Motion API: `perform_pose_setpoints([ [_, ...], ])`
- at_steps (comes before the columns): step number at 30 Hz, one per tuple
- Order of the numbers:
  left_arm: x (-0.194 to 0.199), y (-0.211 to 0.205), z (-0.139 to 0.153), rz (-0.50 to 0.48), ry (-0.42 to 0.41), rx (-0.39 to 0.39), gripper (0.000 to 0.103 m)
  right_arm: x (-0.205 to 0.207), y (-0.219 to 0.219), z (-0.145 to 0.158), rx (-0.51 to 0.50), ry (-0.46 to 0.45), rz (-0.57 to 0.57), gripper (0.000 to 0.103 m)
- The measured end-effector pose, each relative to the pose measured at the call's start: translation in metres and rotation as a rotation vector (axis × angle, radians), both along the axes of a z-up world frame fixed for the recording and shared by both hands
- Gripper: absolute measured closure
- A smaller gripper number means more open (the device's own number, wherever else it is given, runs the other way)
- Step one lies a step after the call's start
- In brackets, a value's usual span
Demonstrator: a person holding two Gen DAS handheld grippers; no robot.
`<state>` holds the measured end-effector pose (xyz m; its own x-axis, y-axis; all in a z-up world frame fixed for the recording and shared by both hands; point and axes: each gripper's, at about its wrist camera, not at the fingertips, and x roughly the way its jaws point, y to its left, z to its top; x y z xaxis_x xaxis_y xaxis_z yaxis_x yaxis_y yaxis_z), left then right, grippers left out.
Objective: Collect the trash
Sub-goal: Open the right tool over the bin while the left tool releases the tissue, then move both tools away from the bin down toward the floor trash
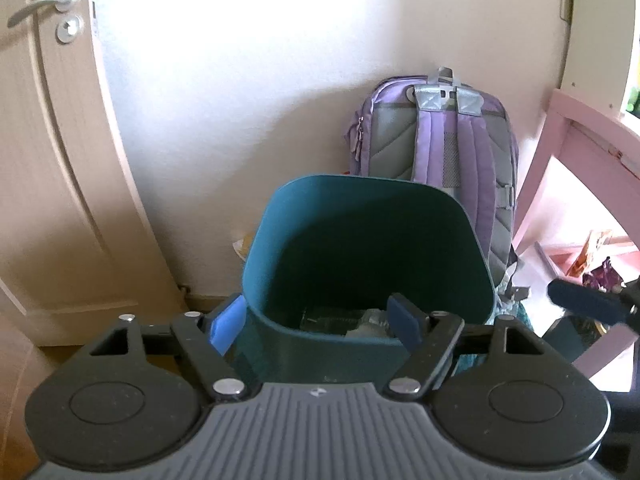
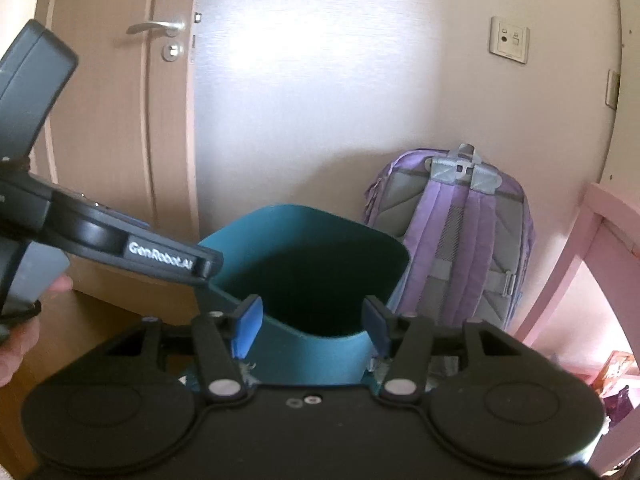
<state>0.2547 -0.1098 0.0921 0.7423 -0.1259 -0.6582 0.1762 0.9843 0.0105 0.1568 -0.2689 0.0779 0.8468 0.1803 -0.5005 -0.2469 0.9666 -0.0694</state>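
Standing at the far left, a wooden door [image 1: 60, 160] with a metal handle [image 1: 44, 6] meets the pale wall. The left gripper [image 1: 316, 322] hovers at the near rim of a teal bin [image 1: 360, 240], jaws spread, nothing between them. Clear crumpled trash [image 1: 360, 320] lies at the bin's bottom. The right gripper [image 2: 312, 326] is likewise spread and empty above the bin. Behind it leans a purple backpack [image 1: 452, 140], with pink furniture [image 1: 580, 132] rightmost.
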Motion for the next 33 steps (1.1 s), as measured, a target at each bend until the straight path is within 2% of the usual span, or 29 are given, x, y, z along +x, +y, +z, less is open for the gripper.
perform_pose_setpoints([
  [7,-0.033,0.014,0.004,0.011,-0.005,-0.031,0.024,-0.027,0.002,-0.008,0.003,-0.001,0.043,0.047],
  [9,-0.039,0.019,0.000,0.008,-0.005,-0.041,0.021,-0.031,0.005,-0.014,0.003,0.010,0.056,0.047],
  [16,-0.043,0.038,-0.024,0.014,0.003,-0.056,0.021,-0.031,0.027,-0.050,-0.016,0.070,0.123,0.047],
  [20,-0.039,0.060,-0.045,0.030,0.022,-0.090,0.021,-0.024,0.043,-0.080,-0.017,0.124,0.176,0.046],
  [24,-0.034,0.089,-0.072,0.056,0.025,-0.081,0.021,-0.016,0.059,-0.120,0.011,0.194,0.234,0.046],
  [27,-0.032,0.115,-0.097,0.087,0.028,-0.078,0.020,-0.015,0.072,-0.151,-0.001,0.203,0.273,0.046],
  [29,-0.031,0.133,-0.115,0.106,0.028,-0.075,0.018,-0.013,0.079,-0.172,-0.001,0.219,0.290,0.046],
  [33,-0.031,0.168,-0.153,0.143,0.019,-0.063,0.002,-0.006,0.090,-0.224,0.027,0.302,0.304,0.046],
])
